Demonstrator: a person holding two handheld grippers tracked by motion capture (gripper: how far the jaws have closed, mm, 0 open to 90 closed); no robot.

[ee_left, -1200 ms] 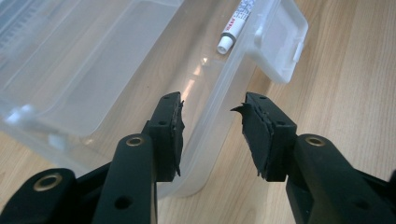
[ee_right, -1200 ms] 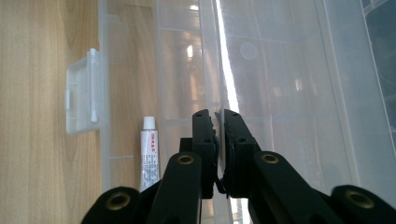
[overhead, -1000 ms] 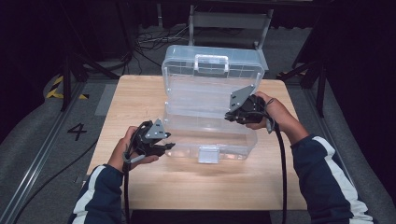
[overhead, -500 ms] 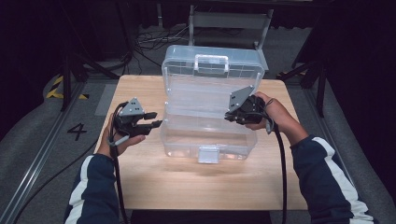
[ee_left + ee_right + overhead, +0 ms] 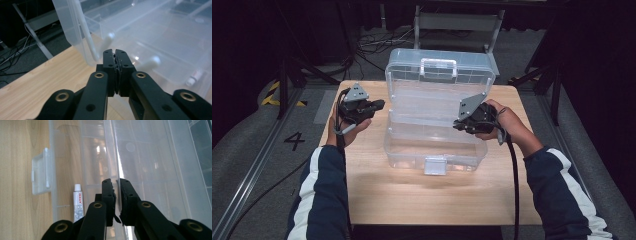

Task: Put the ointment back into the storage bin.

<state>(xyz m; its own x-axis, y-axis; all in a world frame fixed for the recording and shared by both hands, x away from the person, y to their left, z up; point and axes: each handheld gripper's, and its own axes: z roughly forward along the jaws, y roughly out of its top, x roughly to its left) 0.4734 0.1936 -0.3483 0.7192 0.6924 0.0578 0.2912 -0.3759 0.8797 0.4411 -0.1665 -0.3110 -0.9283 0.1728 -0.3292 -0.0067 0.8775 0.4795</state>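
Observation:
A clear plastic box [image 5: 434, 145] stands on the wooden table [image 5: 362, 195] with its lid [image 5: 437, 90] raised upright. My right gripper [image 5: 457, 125] [image 5: 115, 181] is shut on the lid's thin right edge. My left gripper [image 5: 381, 104] [image 5: 115, 51] hovers just left of the box at hinge height. Its jaws have just been closing and now stand shut with nothing between them. A small white tube [image 5: 78, 203] [image 5: 195, 77] lies inside the box's base.
The box's white latch [image 5: 435, 164] [image 5: 40, 175] faces the near table edge. A handle [image 5: 438, 65] sits on top of the lid. A metal frame [image 5: 457, 22] and cables [image 5: 372, 42] lie on the floor beyond the table.
The left hand has moved from the box's front left corner up and back along its left side, and its jaws have closed. The right hand has stayed put.

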